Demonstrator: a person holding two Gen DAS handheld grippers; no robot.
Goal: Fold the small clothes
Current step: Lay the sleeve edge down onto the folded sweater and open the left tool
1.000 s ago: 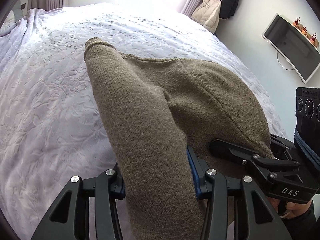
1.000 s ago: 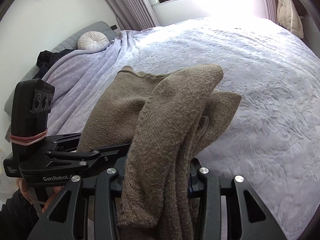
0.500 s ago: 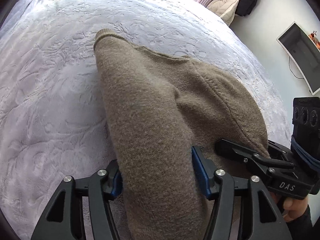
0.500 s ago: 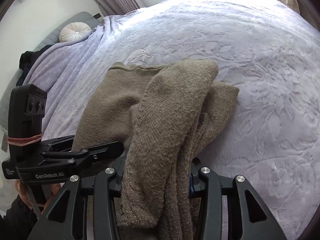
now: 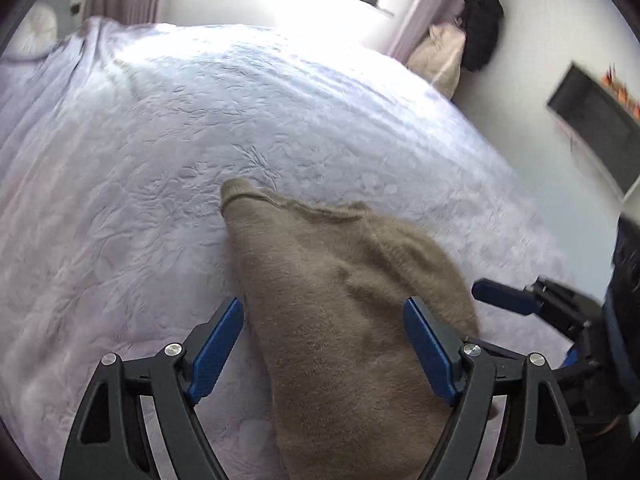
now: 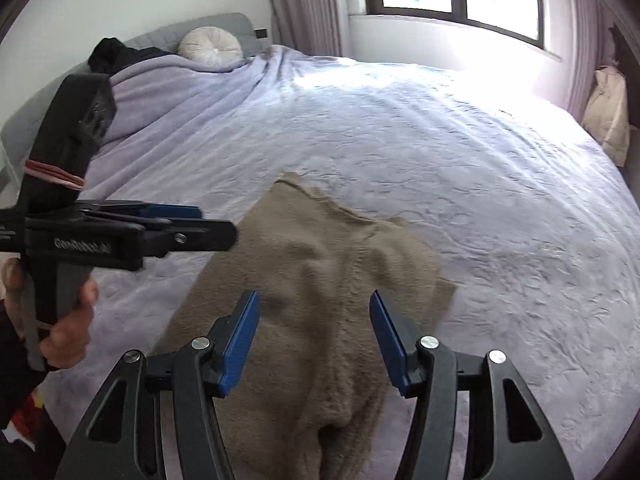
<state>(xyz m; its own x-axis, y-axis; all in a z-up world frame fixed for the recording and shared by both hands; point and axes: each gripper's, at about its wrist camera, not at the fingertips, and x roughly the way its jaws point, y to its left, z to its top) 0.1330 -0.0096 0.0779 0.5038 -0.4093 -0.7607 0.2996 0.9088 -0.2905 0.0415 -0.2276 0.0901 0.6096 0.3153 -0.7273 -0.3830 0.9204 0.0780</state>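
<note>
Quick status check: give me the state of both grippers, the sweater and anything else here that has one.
left gripper: open, jaws apart astride the sweater
right gripper: open, jaws apart astride the sweater
sweater: folded over itself, lying loose on the bed
bedspread: spread over the bed, bunched near the headboard
round pillow: resting against the headboard

Sweater (image 6: 320,280) on bed (image 6: 480,200), between tools

bare bedspread (image 6: 460,184) around sweater (image 6: 320,280), pillow (image 6: 210,46) far
</note>
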